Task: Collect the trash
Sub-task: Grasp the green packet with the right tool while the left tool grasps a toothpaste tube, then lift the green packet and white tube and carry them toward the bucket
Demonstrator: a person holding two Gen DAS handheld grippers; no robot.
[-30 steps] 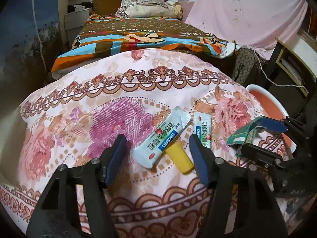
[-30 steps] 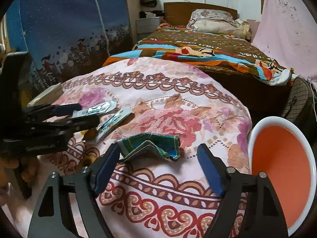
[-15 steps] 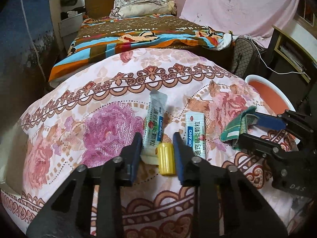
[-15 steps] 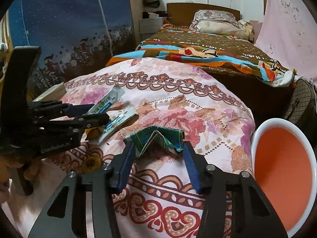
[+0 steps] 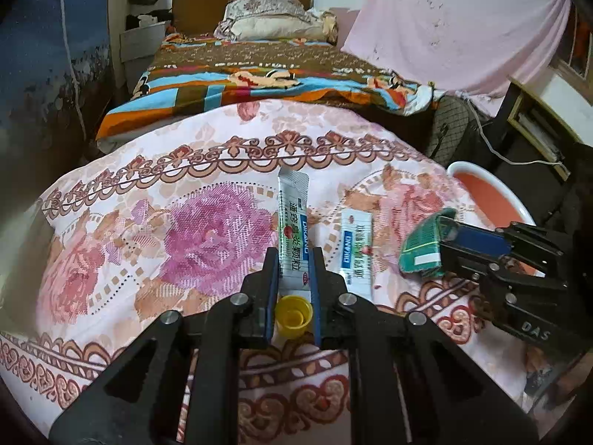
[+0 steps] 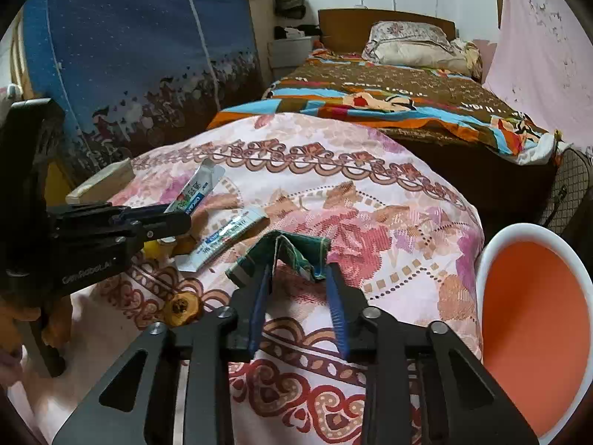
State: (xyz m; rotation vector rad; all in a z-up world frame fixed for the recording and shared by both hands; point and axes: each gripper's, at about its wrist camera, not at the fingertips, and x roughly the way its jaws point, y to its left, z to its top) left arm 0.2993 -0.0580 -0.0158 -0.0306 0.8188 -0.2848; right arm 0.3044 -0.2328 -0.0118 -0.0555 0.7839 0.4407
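My left gripper (image 5: 292, 256) is shut on a white sachet (image 5: 292, 218) with blue and green print, and a small yellow cap (image 5: 293, 315) sits between the jaws behind it. A second white sachet (image 5: 355, 244) lies just to its right on the floral quilt (image 5: 148, 222). My right gripper (image 6: 298, 270) is shut on a crumpled green wrapper (image 6: 296, 246), pinched up off the quilt; the wrapper also shows in the left wrist view (image 5: 420, 252). The left gripper (image 6: 178, 218) shows at the left of the right wrist view.
A white basin with an orange inside (image 6: 533, 319) stands at the quilt's right edge, also in the left wrist view (image 5: 485, 193). A bed with a striped blanket (image 5: 259, 78) lies beyond. A pink sheet (image 5: 463, 26) hangs at right. A brown piece (image 6: 181, 307) lies near the front.
Both grippers have closed: the left one onto the white sachet with the yellow cap between its jaws, the right one onto the green wrapper, which now bunches upward.
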